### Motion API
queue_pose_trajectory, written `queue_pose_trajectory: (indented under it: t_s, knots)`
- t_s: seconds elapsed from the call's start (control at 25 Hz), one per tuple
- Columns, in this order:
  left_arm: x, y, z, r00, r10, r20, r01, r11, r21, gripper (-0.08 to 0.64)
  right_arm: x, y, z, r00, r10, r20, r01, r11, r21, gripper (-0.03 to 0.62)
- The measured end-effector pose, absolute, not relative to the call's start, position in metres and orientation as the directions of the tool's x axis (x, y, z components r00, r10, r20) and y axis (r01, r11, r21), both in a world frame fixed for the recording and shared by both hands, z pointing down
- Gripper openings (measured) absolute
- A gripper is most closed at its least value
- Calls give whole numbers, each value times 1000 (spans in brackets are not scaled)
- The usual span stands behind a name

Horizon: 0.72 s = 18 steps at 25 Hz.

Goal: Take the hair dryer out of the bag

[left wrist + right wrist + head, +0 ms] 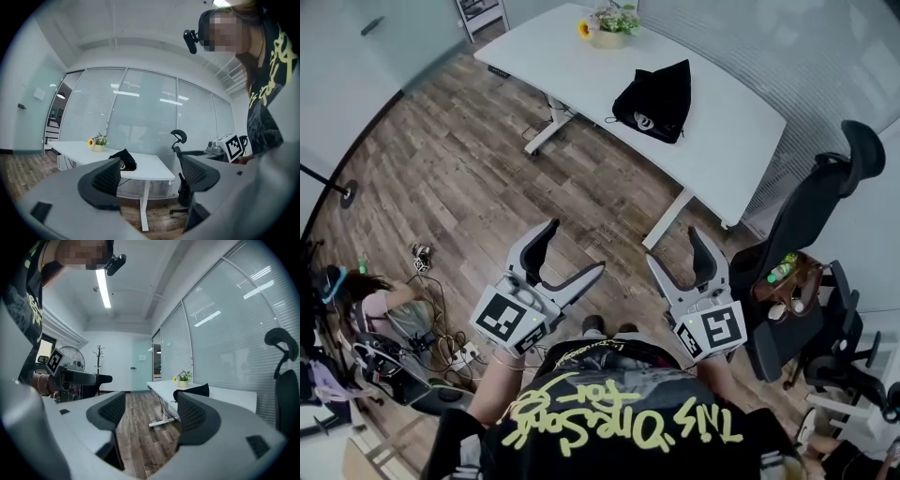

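Jaws of the left gripper (pixel 575 246) and the right gripper (pixel 673 246) are spread wide with nothing between them, both held above the wooden floor (pixel 469 187). A black bag (pixel 656 101) lies on the white table (pixel 572 56), well apart from both grippers. A potted plant (pixel 609 23) sits at the table's far end. A black office chair (pixel 811 211) stands near the right gripper.

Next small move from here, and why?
Probably walk up to the white table and bring both grippers toward the black fabric bag lying on it: the left gripper and right gripper are open, empty and held well short of it, over the wooden floor.
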<state>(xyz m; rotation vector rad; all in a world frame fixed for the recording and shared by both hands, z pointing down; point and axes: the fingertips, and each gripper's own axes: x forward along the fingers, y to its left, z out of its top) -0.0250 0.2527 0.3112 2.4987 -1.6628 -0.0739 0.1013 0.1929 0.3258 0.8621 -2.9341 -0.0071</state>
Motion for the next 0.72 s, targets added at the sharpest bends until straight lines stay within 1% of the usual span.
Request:
queue_pose_trajectory:
  t_s: [0.24, 0.72]
  knots:
    - [-45, 257, 313, 384, -922, 44, -917, -375, 134, 403, 87, 198, 325, -835, -547, 65, -546, 837, 29, 330]
    - [-54, 258, 321, 411, -911, 44, -905, -401, 142, 403, 89, 203, 333, -804, -588, 89, -588, 808, 30, 330]
